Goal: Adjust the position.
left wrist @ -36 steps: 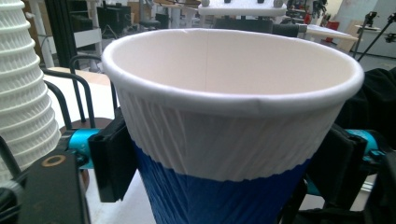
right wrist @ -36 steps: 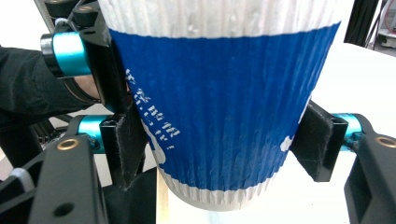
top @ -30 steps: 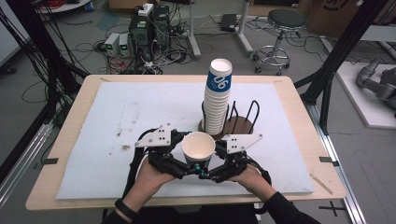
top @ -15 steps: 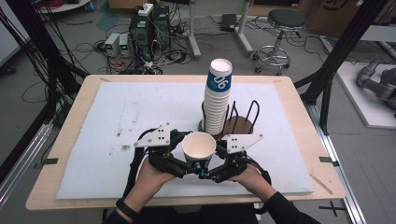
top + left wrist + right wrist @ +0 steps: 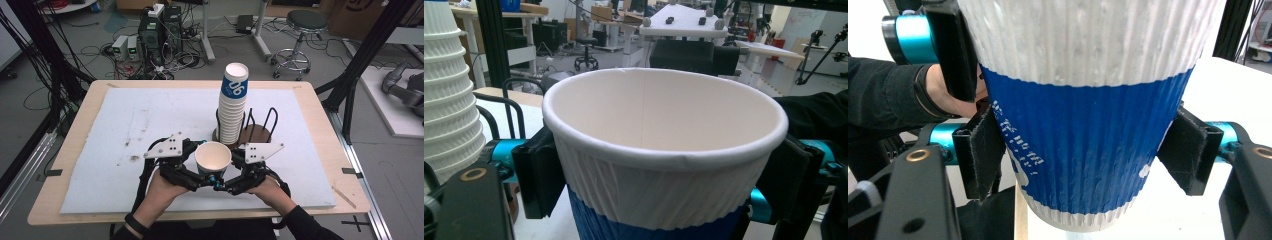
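A single paper cup (image 5: pixel 213 159), white and ribbed near the rim with a blue printed band lower down, is held upright above the near middle of the worktop (image 5: pixel 125 125), open mouth up, between the two grippers. The left gripper (image 5: pixel 192 172) comes in from the left and the right gripper (image 5: pixel 235 175) from the right, each carried by a hand (image 5: pixel 162 192) at the near edge, with a grey three-cornered plate on top. In the left gripper view the black fingers (image 5: pixel 538 172) sit against the cup's (image 5: pixel 664 165) white upper wall on either side, just under the rolled rim; the jaws have just been opening a little, with the cup between them, and the pads look to be in contact with it. In the right gripper view the fingers (image 5: pixel 979 150) bracket the blue band of the cup (image 5: pixel 1088 125) lower down, touching its sides; those jaws have also just been easing open around the cup. Just behind the held cup stands a tall stack of paper cups (image 5: pixel 233 107) in a black wire holder (image 5: pixel 265 125) on a round brown base.
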### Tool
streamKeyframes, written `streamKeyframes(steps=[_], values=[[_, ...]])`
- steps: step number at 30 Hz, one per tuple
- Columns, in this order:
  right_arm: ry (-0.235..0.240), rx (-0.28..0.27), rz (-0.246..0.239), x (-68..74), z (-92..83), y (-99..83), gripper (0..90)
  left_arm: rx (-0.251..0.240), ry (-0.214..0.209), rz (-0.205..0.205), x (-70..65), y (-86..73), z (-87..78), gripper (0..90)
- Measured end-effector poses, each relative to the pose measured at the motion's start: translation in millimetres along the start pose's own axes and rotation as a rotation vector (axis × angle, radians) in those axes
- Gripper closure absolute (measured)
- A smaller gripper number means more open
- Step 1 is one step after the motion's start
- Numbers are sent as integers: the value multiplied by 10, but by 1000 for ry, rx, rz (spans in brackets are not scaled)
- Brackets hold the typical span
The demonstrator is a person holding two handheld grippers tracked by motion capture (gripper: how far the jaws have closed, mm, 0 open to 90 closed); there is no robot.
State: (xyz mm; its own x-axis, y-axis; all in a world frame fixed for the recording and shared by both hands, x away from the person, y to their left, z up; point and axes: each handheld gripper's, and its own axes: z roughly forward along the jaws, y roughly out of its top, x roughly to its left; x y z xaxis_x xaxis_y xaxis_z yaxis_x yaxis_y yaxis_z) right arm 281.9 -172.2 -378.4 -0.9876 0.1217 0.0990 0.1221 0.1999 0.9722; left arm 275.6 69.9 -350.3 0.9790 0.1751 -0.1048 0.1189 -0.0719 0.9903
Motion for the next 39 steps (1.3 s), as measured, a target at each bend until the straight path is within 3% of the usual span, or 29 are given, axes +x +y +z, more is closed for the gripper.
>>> streamKeyframes(steps=[11,21,26,34,39], values=[[-3,22,-4,-2,12,-7,271,-8,-13,-21,13,-1,-7,178],[-9,36,-14,-8,3,9,254,-6,-11,-2,19,-13,-26,203],[-5,30,-5,-28,-44,24,210,-3,11,3,50,-40,-76,203],[-66,14,-1,-102,-226,51,202,1,49,5,120,-78,-208,203],[-151,3,6,-164,-403,56,202,4,82,10,168,-127,-305,203]])
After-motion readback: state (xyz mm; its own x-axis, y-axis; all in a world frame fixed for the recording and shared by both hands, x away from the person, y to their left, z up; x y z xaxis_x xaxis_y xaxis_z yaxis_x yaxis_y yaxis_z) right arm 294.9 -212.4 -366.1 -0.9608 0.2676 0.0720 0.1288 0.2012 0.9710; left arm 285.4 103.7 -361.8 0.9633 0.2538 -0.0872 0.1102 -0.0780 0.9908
